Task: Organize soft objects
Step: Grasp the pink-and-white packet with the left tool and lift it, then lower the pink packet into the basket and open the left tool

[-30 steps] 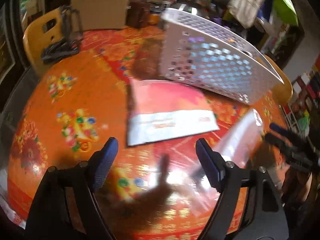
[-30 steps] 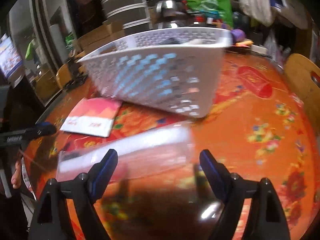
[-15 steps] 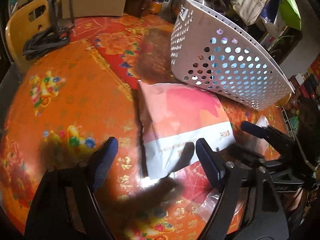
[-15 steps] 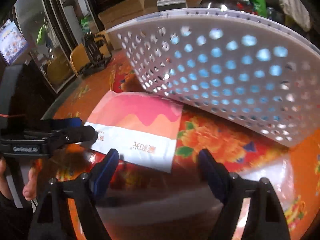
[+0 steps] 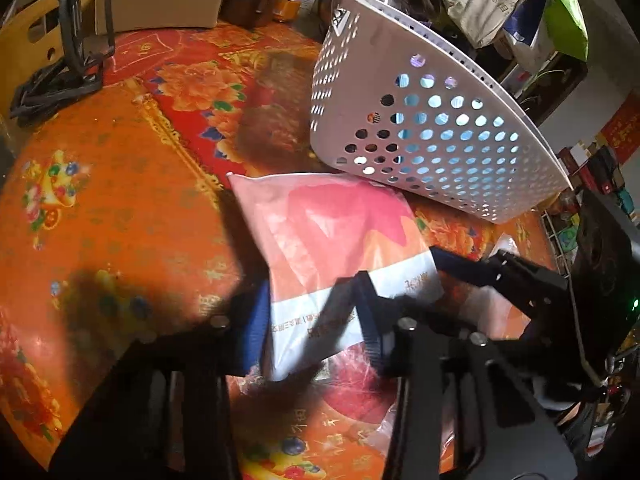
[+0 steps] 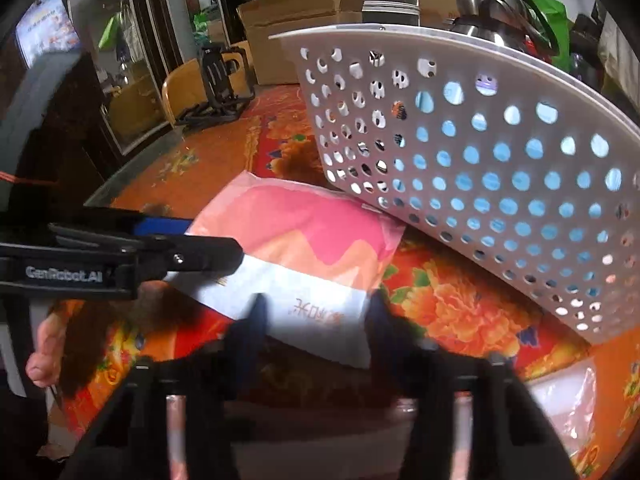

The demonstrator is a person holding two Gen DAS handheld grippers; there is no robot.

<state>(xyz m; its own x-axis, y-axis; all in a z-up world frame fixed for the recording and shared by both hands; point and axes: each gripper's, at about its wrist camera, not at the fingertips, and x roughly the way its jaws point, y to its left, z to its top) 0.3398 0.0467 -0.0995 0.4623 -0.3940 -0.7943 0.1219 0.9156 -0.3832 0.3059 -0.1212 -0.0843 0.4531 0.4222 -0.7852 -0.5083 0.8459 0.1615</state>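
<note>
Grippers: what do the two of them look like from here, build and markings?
Both are black, angular two-finger tools with blue pads inside the fingers and silver pivot pins. The left gripper carries white "GenRobot.AI" lettering on its side, legible in the right wrist view. The right gripper looks the same build; a green light glows on its body.

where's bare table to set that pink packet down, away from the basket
Bare cloth lies left of the pink packet, up to the black stand. It is crowded on the right: white basket, clear bag and both grippers.
</note>
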